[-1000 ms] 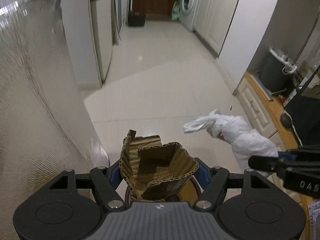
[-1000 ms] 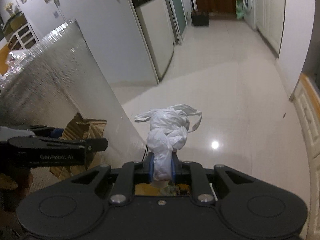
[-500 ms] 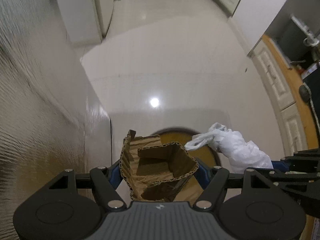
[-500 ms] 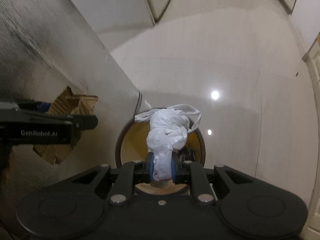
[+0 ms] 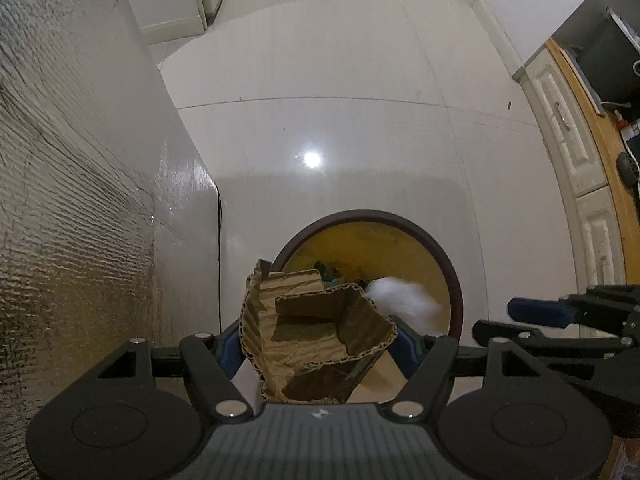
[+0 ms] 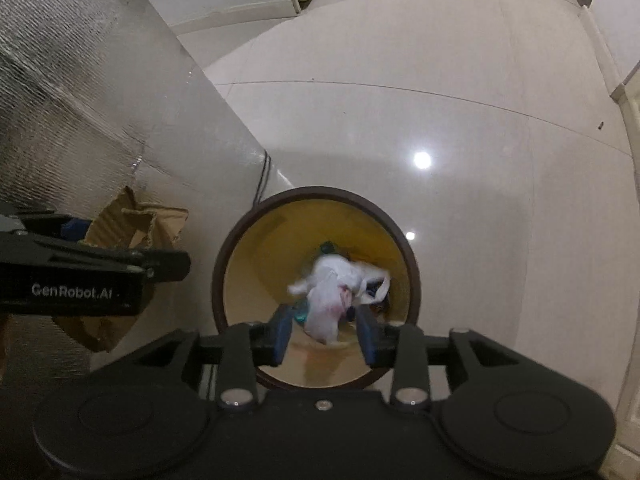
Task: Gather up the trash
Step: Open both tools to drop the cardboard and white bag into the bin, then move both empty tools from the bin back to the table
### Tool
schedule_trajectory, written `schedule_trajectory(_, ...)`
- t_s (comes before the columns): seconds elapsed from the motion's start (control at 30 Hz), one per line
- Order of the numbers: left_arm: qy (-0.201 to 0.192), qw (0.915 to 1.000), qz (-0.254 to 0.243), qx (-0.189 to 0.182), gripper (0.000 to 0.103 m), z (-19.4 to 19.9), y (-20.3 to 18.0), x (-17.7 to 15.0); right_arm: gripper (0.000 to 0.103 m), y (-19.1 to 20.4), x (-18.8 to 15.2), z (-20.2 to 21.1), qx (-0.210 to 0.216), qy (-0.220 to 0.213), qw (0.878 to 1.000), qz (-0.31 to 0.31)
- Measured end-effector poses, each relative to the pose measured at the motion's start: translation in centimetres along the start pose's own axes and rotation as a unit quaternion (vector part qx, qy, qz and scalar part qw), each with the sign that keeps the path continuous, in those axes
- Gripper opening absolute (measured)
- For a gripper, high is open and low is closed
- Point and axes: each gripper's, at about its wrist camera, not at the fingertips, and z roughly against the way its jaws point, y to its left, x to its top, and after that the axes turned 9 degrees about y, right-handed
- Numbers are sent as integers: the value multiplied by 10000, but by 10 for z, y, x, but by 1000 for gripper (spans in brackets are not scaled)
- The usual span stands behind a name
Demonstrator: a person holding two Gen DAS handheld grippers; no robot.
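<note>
genrobot.ai left gripper jaws clamp cardboard; right gripper jaws wide, blurred bag seemingly in bin

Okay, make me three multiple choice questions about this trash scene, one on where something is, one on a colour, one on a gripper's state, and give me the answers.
1. Where is the white bag?
A. On the floor beside the bin
B. Inside the bin's opening
C. On the counter

2. What colour is the bin's inner wall?
A. Yellow
B. Blue
C. Green

3. What is the left gripper doing?
A. Open, empty
B. Shut on the bag
C. Shut on the cardboard

Answers: 1 B, the right wrist view shows the bag blurred within the rim, between the open right gripper's fingers. 2 A, the wall is yellow under a dark rim. 3 C, its fingers clamp the crumpled cardboard.
</note>
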Motion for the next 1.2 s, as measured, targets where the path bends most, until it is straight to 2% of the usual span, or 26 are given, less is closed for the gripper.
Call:
schedule_trajectory(0.2,92,9999,-74,-71,72,-6,-6,-1,36,-6,-4,-6,-158,250,9994,156)
schedule_trajectory(0.33,145,9998,-67,-113,77,-8,-6,-3,36,-10,-7,-4,-147,298,9993,175)
schedule_trajectory(0.53,485,9988,-41,82,90,-17,-2,-6,36,-16,-15,6,-119,343,9989,312)
schedule_trajectory(0.9,675,9973,-234,148,97,-21,-6,-8,38,-9,-13,-3,-172,404,9981,442)
schedule_trajectory(1.2,822,9957,-329,261,102,-24,-7,-13,53,-8,-14,-4,-264,441,9973,530)
